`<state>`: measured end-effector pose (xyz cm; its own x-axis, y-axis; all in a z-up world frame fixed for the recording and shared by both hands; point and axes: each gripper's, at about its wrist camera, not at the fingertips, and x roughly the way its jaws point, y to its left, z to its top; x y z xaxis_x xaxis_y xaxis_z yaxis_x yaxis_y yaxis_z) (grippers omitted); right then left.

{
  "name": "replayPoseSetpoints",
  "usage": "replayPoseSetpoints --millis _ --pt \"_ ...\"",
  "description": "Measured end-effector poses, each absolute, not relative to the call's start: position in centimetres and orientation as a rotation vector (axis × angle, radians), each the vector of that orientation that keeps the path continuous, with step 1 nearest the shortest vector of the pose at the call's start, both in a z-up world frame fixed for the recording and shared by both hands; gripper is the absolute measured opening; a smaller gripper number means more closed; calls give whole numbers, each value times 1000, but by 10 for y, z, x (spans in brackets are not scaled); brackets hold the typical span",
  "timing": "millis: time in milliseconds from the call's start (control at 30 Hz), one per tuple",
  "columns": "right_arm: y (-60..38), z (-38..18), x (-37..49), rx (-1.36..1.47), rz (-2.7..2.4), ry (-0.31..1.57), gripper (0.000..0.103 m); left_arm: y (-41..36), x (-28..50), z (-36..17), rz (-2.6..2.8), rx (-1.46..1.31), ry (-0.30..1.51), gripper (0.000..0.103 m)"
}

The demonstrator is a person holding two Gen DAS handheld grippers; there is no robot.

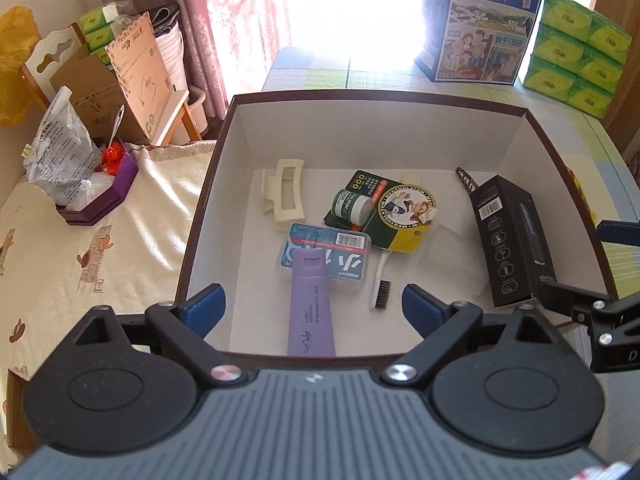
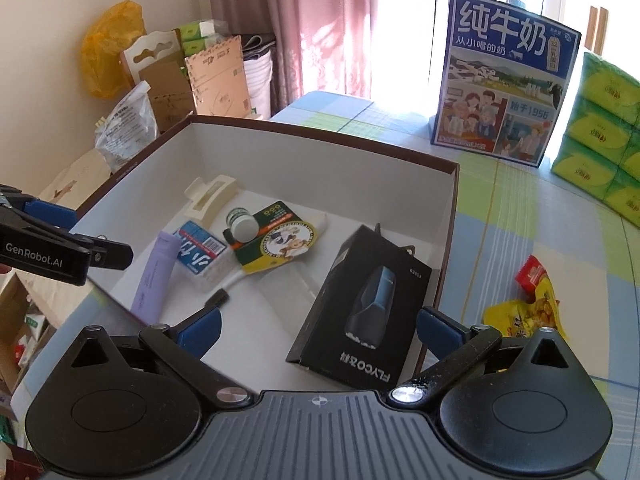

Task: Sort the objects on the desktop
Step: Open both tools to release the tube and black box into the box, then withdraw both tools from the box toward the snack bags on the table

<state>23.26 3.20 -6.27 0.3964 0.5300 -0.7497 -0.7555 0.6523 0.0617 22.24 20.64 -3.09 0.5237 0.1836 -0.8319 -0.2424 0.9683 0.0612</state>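
Observation:
A brown-rimmed white box (image 1: 240, 128) (image 2: 450, 216) holds a purple tube (image 1: 311, 304) (image 2: 154, 276), a blue floss case (image 1: 324, 256) (image 2: 202, 256), a cream hair claw (image 1: 282, 196) (image 2: 208, 198), a green balm card (image 1: 380, 212) (image 2: 276, 236), a small brush (image 1: 381, 284) and a black shaver box (image 1: 510, 240) (image 2: 360, 308). My left gripper (image 1: 314, 306) hangs open above the box's near edge, over the tube. My right gripper (image 2: 318, 328) hangs open over the shaver box, touching nothing.
A blue milk carton (image 1: 480, 20) (image 2: 504, 92) and stacked green tissue packs (image 1: 576, 44) (image 2: 604, 136) stand at the back. A yellow snack bag (image 2: 524, 312) lies right of the box. A purple tray with bags (image 1: 100, 196) sits left on a cream cloth.

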Motion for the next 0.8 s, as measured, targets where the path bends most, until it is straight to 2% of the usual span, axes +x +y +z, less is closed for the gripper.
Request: replayPoseSetpoints --millis 800 --pt "-8 -43 194 -341 870 809 101 156 174 -10 273 -32 947 97"
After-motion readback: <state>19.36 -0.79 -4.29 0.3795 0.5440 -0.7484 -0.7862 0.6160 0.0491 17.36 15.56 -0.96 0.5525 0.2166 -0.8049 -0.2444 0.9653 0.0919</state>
